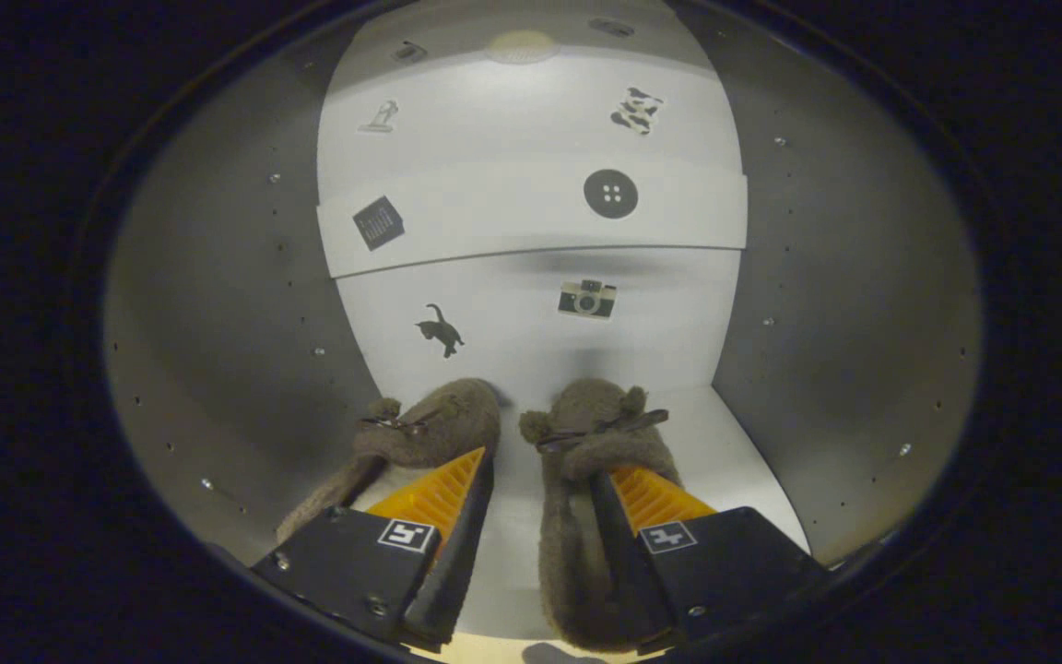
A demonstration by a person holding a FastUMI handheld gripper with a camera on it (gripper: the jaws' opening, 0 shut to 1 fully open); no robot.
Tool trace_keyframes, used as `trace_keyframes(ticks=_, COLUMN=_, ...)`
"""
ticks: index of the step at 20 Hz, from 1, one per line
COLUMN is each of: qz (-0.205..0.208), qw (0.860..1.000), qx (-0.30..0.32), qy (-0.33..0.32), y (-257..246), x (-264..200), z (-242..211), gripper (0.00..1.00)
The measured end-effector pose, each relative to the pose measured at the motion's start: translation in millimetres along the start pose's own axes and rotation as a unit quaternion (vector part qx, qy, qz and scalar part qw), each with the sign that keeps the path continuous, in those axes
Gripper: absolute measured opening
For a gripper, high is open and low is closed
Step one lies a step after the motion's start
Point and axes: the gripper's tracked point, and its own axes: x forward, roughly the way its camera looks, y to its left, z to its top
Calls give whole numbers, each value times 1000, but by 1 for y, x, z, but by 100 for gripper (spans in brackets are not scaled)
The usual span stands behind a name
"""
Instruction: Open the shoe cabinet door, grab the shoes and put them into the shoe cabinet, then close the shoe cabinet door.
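Note:
Two brown fuzzy slippers stand side by side on the white floor [741, 461] inside the shoe cabinet, toes against its back wall [513, 309]. The left slipper [443, 420] and the right slipper [591, 410] each carry a small bow with pompoms. My gripper [542, 466] is open, reaching into the cabinet. Its left finger lies over the left slipper's opening and its right finger over the right slipper's opening. A strip of bare floor and the right slipper's inner side show between the fingers. The slippers' heels are partly hidden behind the fingers.
A white shelf [531, 221] spans the cabinet above the slippers. Grey side walls [218, 323] dotted with peg holes close in left and right. Small stickers mark the back wall and the shelf front.

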Motion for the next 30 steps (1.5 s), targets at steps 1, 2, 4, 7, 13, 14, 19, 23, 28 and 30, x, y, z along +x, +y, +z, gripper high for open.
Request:
trace_keyframes(ticks=1, qz=0, qw=1000, qx=-3, qy=-4, y=-1, x=-6, z=-1, gripper=67)
trace_keyframes(ticks=2, qz=0, qw=1000, qx=-6, qy=-8, y=-2, x=-14, z=-3, gripper=67)
trace_keyframes(ticks=4, qz=-9, qw=999, qx=-15, qy=-30, y=-7, x=-35, z=1, gripper=67)
trace_keyframes(ticks=7, qz=5, qw=998, qx=-21, qy=-64, y=-1, x=-84, z=0, gripper=67)
trace_keyframes(ticks=13, qz=38, qw=991, qx=-46, qy=-122, y=16, x=-210, z=-31, gripper=99)
trace_keyframes(ticks=14, qz=47, qw=990, qx=-45, qy=-129, y=18, x=-233, z=-37, gripper=99)
trace_keyframes(ticks=19, qz=71, qw=984, qx=-53, qy=-156, y=19, x=-342, z=-75, gripper=100)
trace_keyframes(ticks=23, qz=69, qw=981, qx=-57, qy=-173, y=3, x=-420, z=-104, gripper=99)
trace_keyframes(ticks=28, qz=60, qw=980, qx=-52, qy=-183, y=-41, x=-500, z=-134, gripper=100)
trace_keyframes(ticks=30, qz=51, qw=979, qx=-53, qy=-188, y=-66, x=-527, z=-140, gripper=100)
